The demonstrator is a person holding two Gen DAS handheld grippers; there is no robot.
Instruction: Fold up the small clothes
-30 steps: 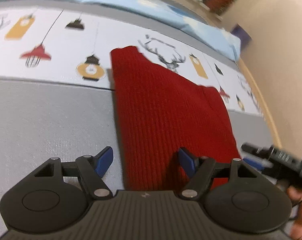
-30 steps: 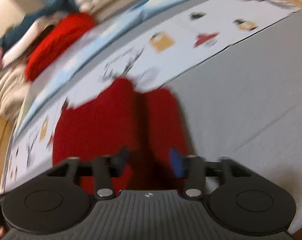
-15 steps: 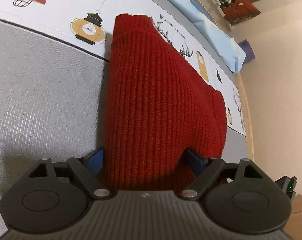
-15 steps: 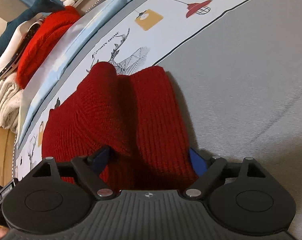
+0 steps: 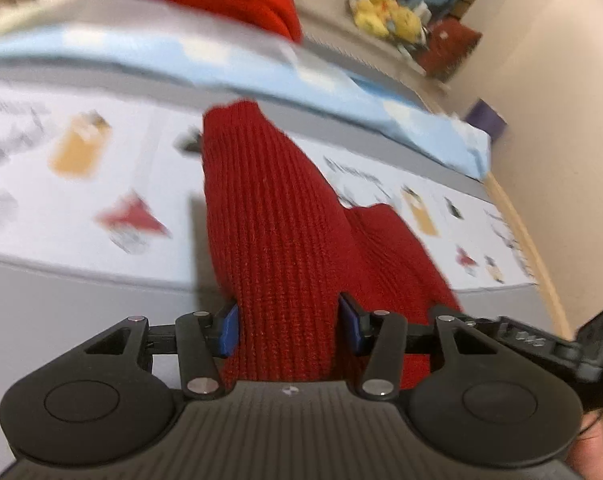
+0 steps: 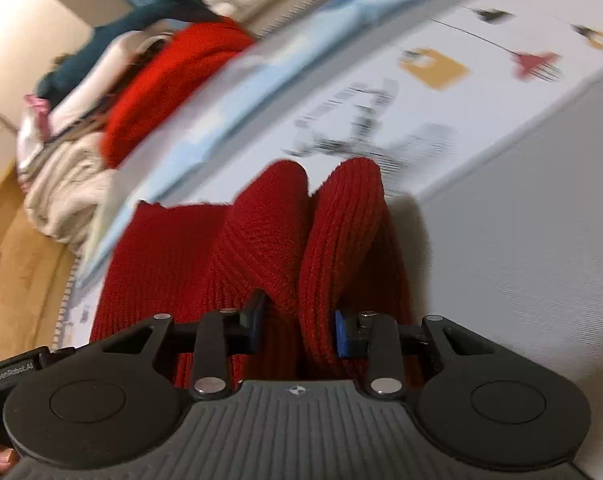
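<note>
Sweater [image 5: 277, 240], red rib knit, on a bed [image 6: 521, 240] with a grey and lamp-print cover.

Position: near edge lifted off the cover, far edge resting on the printed band. Long axis runs away from both cameras, ribs in line with it.

Left gripper [image 5: 288, 326]: jaws have just been closing; blue pads press the knit on both sides, clenched on a bunched ridge at the near edge. Cloth runs straight out ahead of the jaws, then drops to the bed.

Right gripper [image 6: 297, 326]: jaws have just been closing, narrower than the left; clenched on a fold of the near edge. Two rounded humps of knit rise just past the pads, a crease between them.

Relation: both grippers sit side by side on the same near edge, the right one showing at the right of the left view, so neither is nearer. The far edge lies directly ahead of both.

Judgement: a fold that carries the near edge forward onto the far one looks next; uneven lift could skew it.

Also present: clothes pile [image 6: 77, 168] beyond the bed's far side; yellow plush toys [image 5: 385, 20], far off.
</note>
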